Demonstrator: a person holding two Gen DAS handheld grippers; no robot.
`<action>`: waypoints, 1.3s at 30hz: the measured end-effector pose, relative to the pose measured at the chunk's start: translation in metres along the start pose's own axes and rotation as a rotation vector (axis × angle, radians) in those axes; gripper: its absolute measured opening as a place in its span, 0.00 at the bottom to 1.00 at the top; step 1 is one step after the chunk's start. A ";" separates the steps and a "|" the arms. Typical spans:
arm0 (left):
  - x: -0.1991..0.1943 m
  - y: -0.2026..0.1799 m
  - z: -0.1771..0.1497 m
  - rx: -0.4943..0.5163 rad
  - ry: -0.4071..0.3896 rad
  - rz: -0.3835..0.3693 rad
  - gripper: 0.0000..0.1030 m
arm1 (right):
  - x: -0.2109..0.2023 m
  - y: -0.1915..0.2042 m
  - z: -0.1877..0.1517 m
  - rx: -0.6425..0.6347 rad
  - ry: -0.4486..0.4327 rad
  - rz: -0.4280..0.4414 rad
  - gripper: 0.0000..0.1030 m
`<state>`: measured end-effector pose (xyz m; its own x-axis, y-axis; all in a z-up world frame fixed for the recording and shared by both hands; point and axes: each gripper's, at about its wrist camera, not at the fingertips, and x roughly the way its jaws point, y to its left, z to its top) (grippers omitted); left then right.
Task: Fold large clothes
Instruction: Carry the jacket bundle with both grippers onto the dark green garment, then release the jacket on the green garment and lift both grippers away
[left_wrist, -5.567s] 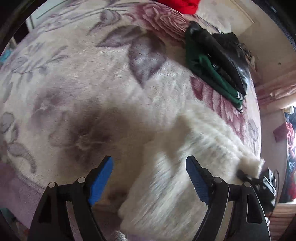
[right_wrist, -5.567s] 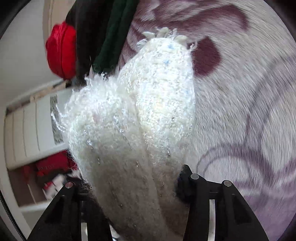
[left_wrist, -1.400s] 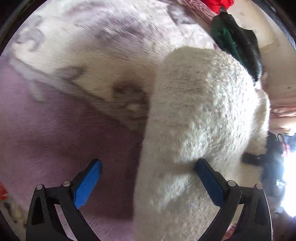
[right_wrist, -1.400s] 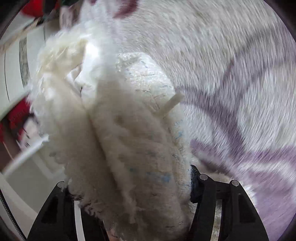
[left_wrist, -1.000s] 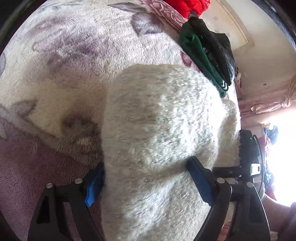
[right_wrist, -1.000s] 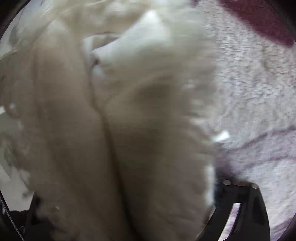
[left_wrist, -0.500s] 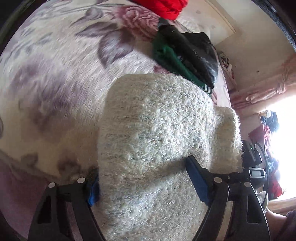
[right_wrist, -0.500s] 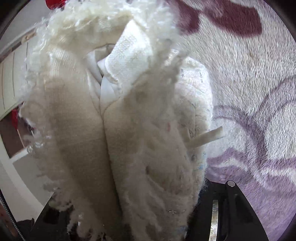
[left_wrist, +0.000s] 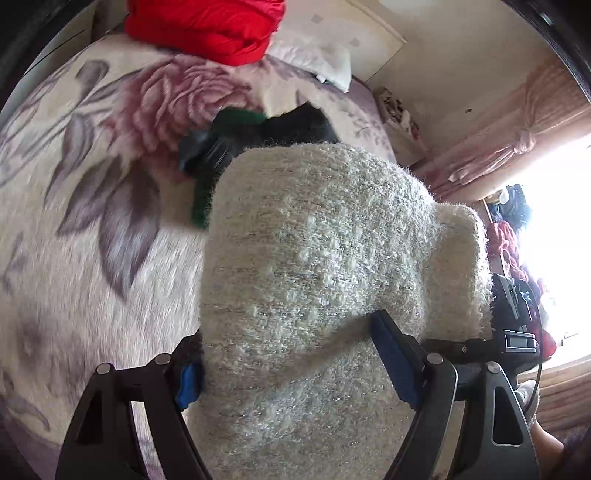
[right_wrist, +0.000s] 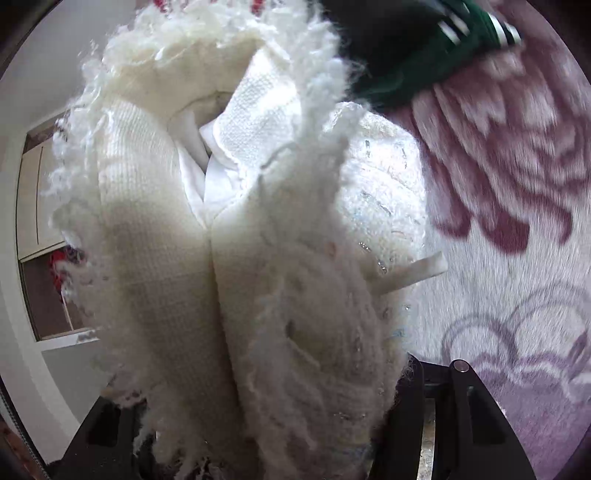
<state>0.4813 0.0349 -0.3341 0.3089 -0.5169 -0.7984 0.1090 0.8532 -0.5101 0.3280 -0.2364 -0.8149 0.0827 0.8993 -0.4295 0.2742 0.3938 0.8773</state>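
A folded, fluffy cream sweater (left_wrist: 314, 266) is held up between both grippers above a floral blanket (left_wrist: 74, 229). My left gripper (left_wrist: 291, 362) is shut on the sweater's thick folded end, its blue pads pressing in from both sides. In the right wrist view the sweater (right_wrist: 258, 258) fills the frame, its layered edges and white lining facing the camera. My right gripper (right_wrist: 269, 424) is shut on the sweater's other end; its fingertips are buried in the fabric.
A stack of folded black and green clothes (left_wrist: 236, 140) lies on the blanket just beyond the sweater, also in the right wrist view (right_wrist: 417, 48). A red garment (left_wrist: 207, 26) and a white pillow (left_wrist: 317, 55) lie farther back. A curtained bright window (left_wrist: 554, 206) is at right.
The left gripper has closed on the sweater. Both grippers have carried it across the blanket toward the black and green stack, which now sits much nearer.
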 end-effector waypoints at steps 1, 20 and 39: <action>0.002 -0.006 0.016 0.009 -0.004 -0.007 0.77 | -0.008 0.009 0.012 -0.010 -0.016 -0.002 0.54; 0.182 0.034 0.261 -0.002 0.049 0.026 0.77 | 0.011 0.069 0.389 -0.032 -0.027 -0.102 0.54; 0.212 0.036 0.252 0.134 0.024 0.317 0.88 | 0.000 0.135 0.393 -0.175 -0.093 -0.500 0.80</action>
<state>0.7889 -0.0257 -0.4409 0.3253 -0.2247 -0.9185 0.1350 0.9724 -0.1900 0.7420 -0.2578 -0.7809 0.0693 0.5762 -0.8144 0.1385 0.8029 0.5799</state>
